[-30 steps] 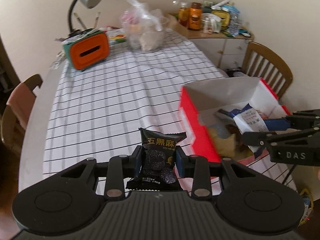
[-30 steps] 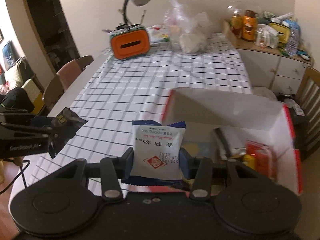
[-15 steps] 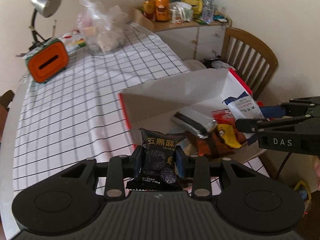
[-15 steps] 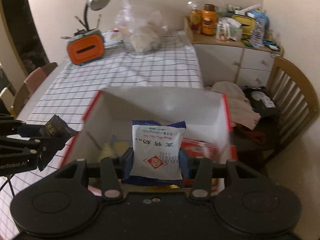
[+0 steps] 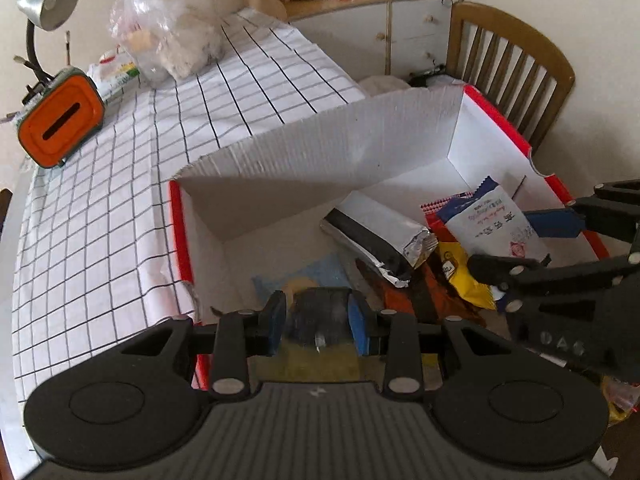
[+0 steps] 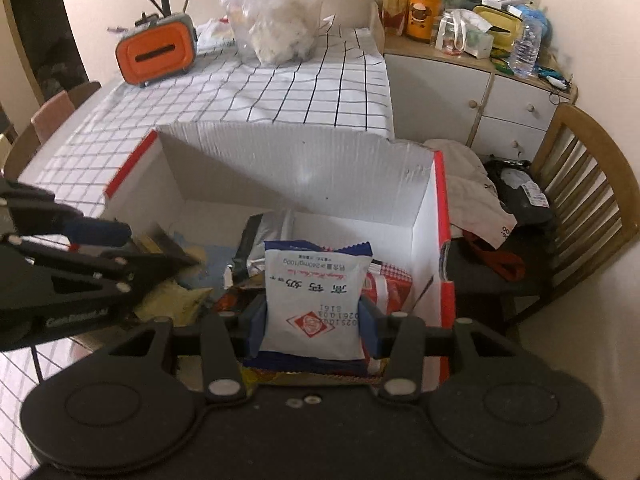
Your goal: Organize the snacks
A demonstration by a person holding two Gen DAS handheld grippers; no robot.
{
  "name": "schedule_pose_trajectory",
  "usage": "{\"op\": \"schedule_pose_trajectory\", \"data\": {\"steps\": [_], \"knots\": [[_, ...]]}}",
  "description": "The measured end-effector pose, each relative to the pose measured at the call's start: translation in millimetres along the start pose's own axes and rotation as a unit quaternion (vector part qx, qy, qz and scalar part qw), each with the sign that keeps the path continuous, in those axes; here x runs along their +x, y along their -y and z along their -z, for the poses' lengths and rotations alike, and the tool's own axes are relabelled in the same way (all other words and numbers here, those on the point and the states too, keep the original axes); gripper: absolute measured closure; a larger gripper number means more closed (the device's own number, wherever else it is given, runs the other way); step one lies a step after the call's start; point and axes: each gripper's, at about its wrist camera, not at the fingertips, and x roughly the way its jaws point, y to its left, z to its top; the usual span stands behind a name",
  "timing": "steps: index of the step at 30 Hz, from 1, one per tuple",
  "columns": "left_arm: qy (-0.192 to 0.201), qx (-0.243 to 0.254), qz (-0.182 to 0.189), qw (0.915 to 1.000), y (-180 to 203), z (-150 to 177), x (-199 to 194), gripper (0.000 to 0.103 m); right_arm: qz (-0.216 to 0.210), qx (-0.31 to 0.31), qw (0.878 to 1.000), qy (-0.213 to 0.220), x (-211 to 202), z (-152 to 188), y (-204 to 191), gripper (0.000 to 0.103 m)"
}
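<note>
The left gripper (image 5: 317,322) sits low over the near left part of the red-edged box (image 5: 182,232), and a dark, blurred shape lies between its blue pads (image 5: 355,322); motion smear makes it impossible to say whether that shape is a pinched packet or something lying under the tips, so I cannot tell if this gripper grips anything. In the right wrist view it shows only as a dark side profile at the left edge, its tips lost among the wrappers. The right gripper (image 6: 313,326) is clamped on a white snack packet (image 6: 314,300) with blue ends and a red diamond mark, held upright over the right half of the box; its lower edge is hidden behind the gripper body. Inside the box, a silver foil pack (image 5: 376,238) lies on the floor near the middle, with a yellow wrapper (image 5: 466,280) and red wrappers partly buried to its right. The box's tall white far wall blocks the tablecloth (image 5: 100,220) just beyond it. Farther back on the table stand an orange holder (image 5: 60,120), a desk lamp (image 5: 46,4) and a clear plastic bag (image 5: 172,40) whose contents are unclear. A wooden chair (image 6: 580,200), cut by the frame, holds a heap of cloth and bags to the right.
</note>
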Motion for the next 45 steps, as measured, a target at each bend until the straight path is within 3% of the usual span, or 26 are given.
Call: {"op": "schedule_pose_trajectory", "data": {"steps": [5,15,20,24,29,35,45], "knots": [[-0.017,0.008,-0.01,0.9998,3.7,-5.5,9.5,0.069,-0.01,-0.005,1.0,-0.01,8.8,0.6,0.1,0.057],[-0.005,-0.002,-0.003,1.0,1.7,-3.4,-1.7,0.067,-0.023,-0.012,1.0,-0.01,4.8,3.2,2.2,0.053],[0.016,-0.008,0.003,0.9998,1.1,-0.2,-18.4,0.052,-0.038,-0.014,0.999,0.003,-8.6,0.8,1.7,0.046],[0.037,-0.014,0.001,0.9992,-1.5,2.6,-35.5,0.046,-0.045,-0.013,0.999,0.016,-23.2,-0.4,2.6,0.043],[0.065,-0.029,0.001,0.9974,-8.1,7.8,-57.0,0.029,-0.056,-0.003,0.998,0.037,-45.0,0.7,7.0,0.036],[0.102,-0.036,-0.002,0.9941,-12.3,18.4,-84.7,0.02,-0.082,0.015,0.994,0.066,-72.7,3.2,9.0,0.025],[0.141,-0.06,0.0,0.9882,-20.6,40.8,-119.1,0.015,-0.101,0.028,0.987,0.12,-108.0,13.1,1.8,0.008]]}}
